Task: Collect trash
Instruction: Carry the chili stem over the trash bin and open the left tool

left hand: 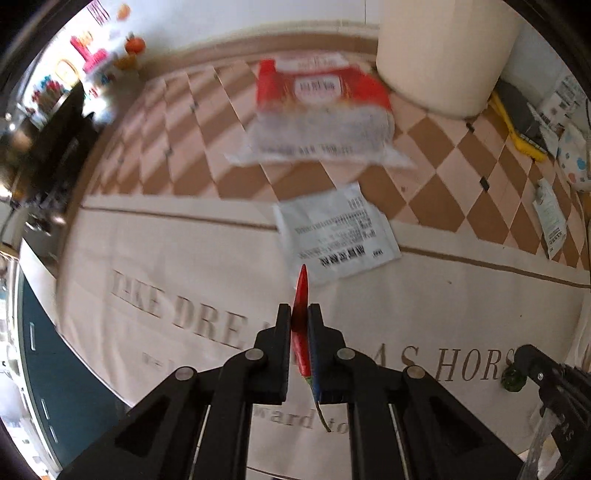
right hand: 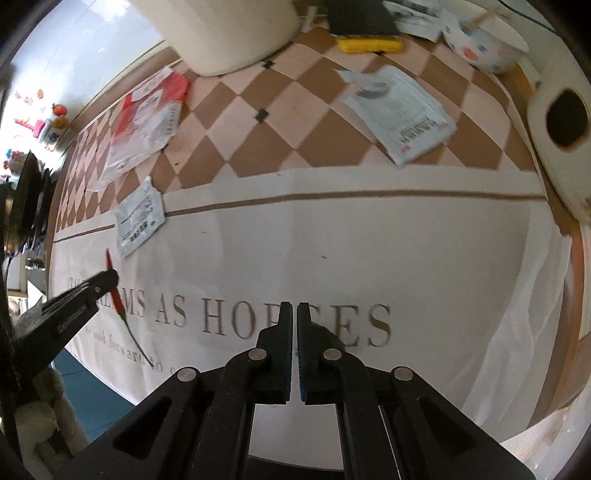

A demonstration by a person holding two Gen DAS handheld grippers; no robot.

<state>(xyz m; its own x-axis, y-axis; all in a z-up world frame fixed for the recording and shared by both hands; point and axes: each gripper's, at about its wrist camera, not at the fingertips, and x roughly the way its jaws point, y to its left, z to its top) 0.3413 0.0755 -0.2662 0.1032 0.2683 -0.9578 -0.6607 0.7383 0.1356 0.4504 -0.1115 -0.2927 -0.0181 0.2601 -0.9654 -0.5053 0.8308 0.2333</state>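
My left gripper (left hand: 300, 314) is shut on a red chili pepper (left hand: 301, 286), which stands edge-on between the pads with its thin stem hanging below. The right wrist view shows the same gripper (right hand: 110, 275) at the left, holding the chili (right hand: 108, 258) above the tablecloth. My right gripper (right hand: 294, 308) is shut over the printed lettering with nothing visible between its fingers. On the cloth lie a red and white wrapper (left hand: 321, 107) (right hand: 147, 114), a small white printed packet (left hand: 336, 232) (right hand: 140, 218) and a larger white printed packet (right hand: 402, 114).
A cream bin (left hand: 443, 55) (right hand: 221, 33) stands at the back on the checked part of the tablecloth (right hand: 369, 240). Beside it are a yellow-edged brush (right hand: 369, 44) and a dotted bowl (right hand: 480, 48). A white round thing with a dark hole (right hand: 565, 118) sits at the right.
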